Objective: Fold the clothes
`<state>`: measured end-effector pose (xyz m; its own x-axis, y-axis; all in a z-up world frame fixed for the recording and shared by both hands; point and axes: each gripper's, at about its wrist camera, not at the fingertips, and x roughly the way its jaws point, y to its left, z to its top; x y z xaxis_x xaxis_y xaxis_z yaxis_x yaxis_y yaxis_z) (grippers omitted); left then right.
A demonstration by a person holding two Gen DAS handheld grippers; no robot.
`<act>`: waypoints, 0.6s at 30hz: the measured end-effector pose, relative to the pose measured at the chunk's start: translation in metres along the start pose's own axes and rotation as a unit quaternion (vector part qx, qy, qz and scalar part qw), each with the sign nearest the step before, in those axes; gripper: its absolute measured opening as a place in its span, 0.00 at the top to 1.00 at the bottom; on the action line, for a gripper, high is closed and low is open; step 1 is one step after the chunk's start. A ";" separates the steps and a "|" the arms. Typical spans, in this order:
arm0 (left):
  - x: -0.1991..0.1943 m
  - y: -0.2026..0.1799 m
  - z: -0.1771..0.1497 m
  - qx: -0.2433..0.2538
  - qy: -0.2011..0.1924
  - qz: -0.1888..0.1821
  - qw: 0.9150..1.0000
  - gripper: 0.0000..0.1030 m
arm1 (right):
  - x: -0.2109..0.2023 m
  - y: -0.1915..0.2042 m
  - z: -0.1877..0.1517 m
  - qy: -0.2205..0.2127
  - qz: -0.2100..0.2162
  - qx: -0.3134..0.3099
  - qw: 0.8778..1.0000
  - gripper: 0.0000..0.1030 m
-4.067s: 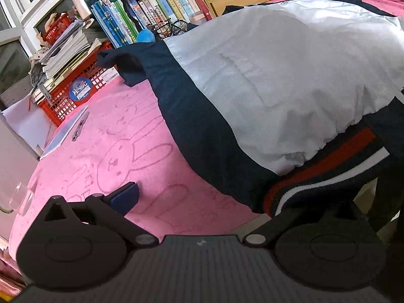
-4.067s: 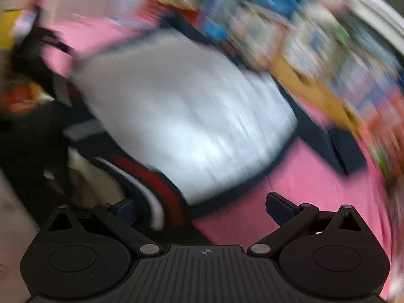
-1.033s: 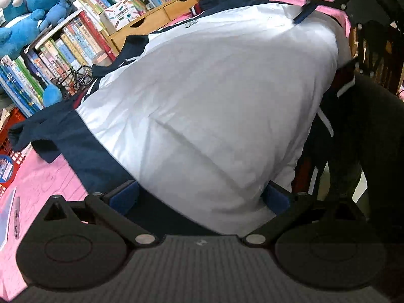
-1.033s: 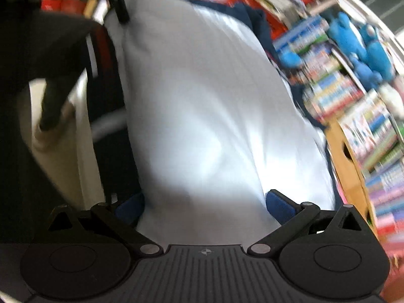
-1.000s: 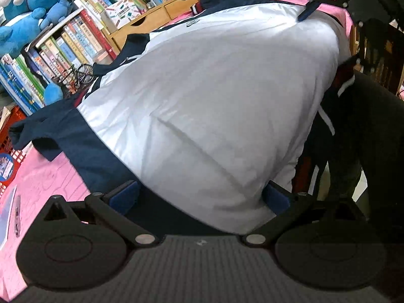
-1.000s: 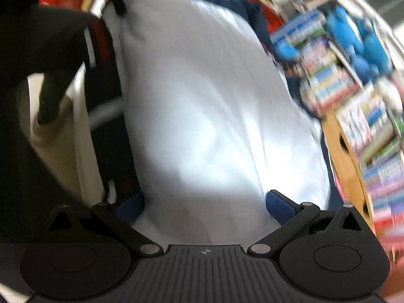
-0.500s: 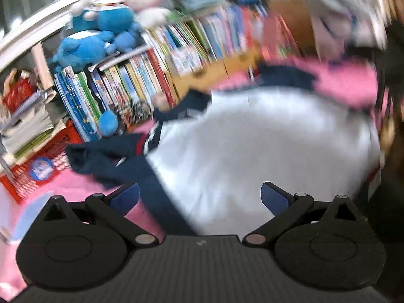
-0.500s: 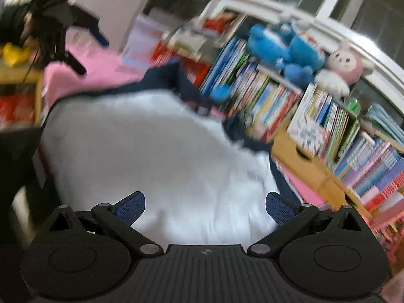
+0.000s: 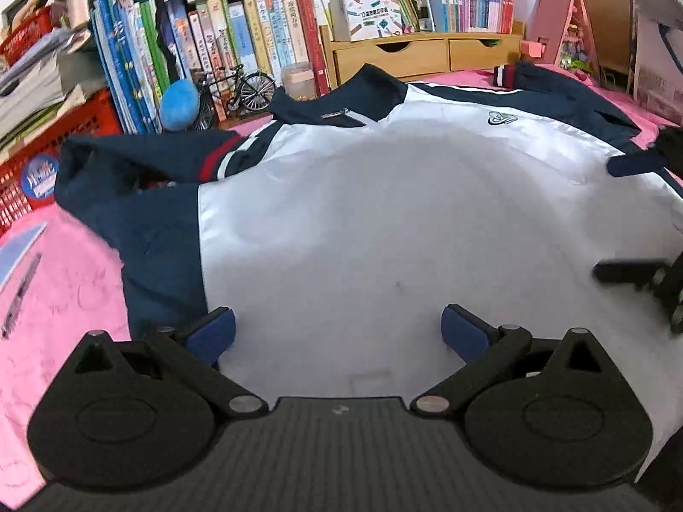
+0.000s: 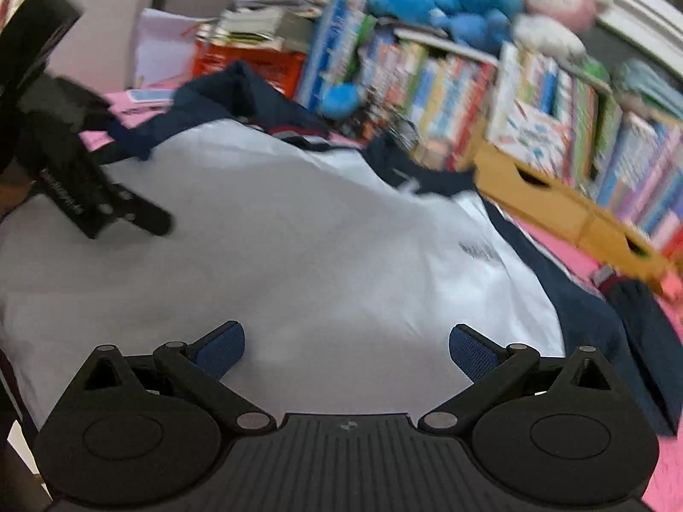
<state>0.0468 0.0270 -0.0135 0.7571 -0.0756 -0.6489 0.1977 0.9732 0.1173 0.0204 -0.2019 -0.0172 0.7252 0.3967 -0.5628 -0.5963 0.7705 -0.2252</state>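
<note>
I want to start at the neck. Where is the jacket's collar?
In the left wrist view the navy collar lies at the jacket's far edge, left of centre, just before the miniature bicycle and books.

No text legible in either view. Book spines (image 9: 256, 38) along the shelf carry print, too small to read. Jacket (image 9: 405, 213) has a small round chest emblem (image 9: 502, 118); its lettering can't be made out, and it is a dark smear in the right wrist view. Round blue sticker (image 9: 40, 175) on the red basket (image 9: 85, 115) – characters blurred. White box (image 9: 369, 15) on the wooden drawers: pictures, print unreadable
</note>
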 end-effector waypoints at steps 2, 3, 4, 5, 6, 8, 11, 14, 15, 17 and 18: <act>-0.003 0.009 -0.006 -0.013 0.002 0.000 1.000 0.00 | 0.001 -0.021 -0.010 0.015 -0.012 0.035 0.999 0.00; -0.004 0.013 -0.009 -0.017 0.002 0.003 1.000 0.00 | -0.001 -0.035 -0.017 0.021 -0.022 0.055 0.998 0.00; -0.007 0.018 -0.013 -0.023 0.002 0.006 1.000 0.00 | -0.005 -0.047 -0.026 0.027 -0.036 0.074 0.996 0.00; -0.010 0.024 -0.017 -0.028 0.002 0.009 1.000 0.00 | -0.009 -0.060 -0.034 0.032 -0.049 0.094 0.994 0.00; -0.012 0.028 -0.021 -0.031 0.004 0.011 0.999 0.00 | -0.014 -0.073 -0.042 0.037 -0.062 0.116 0.991 0.00; -0.020 0.037 -0.026 -0.033 0.012 0.026 0.999 0.00 | -0.023 -0.099 -0.059 0.048 -0.088 0.160 0.982 0.00; -0.032 0.047 -0.027 -0.028 0.023 0.053 0.998 0.00 | -0.040 -0.127 -0.080 0.055 -0.129 0.193 0.971 0.00; -0.046 0.052 -0.015 -0.016 0.005 0.083 0.996 0.00 | -0.052 -0.129 -0.081 0.035 -0.148 0.180 0.972 0.00; -0.049 0.053 -0.010 -0.018 -0.005 0.083 0.996 0.00 | -0.052 -0.125 -0.078 0.027 -0.153 0.172 0.973 0.00; -0.050 0.054 0.004 -0.028 -0.030 0.080 0.996 0.00 | -0.046 -0.115 -0.066 0.010 -0.154 0.155 0.976 0.00; -0.047 0.054 0.010 -0.030 -0.038 0.081 0.995 0.00 | -0.042 -0.109 -0.060 0.002 -0.151 0.148 0.977 0.00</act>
<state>0.0281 0.0812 0.0309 0.8215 0.0699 -0.5659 0.0324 0.9851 0.1688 0.0346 -0.3324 -0.0165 0.8515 0.1270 -0.5088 -0.2288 0.9630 -0.1424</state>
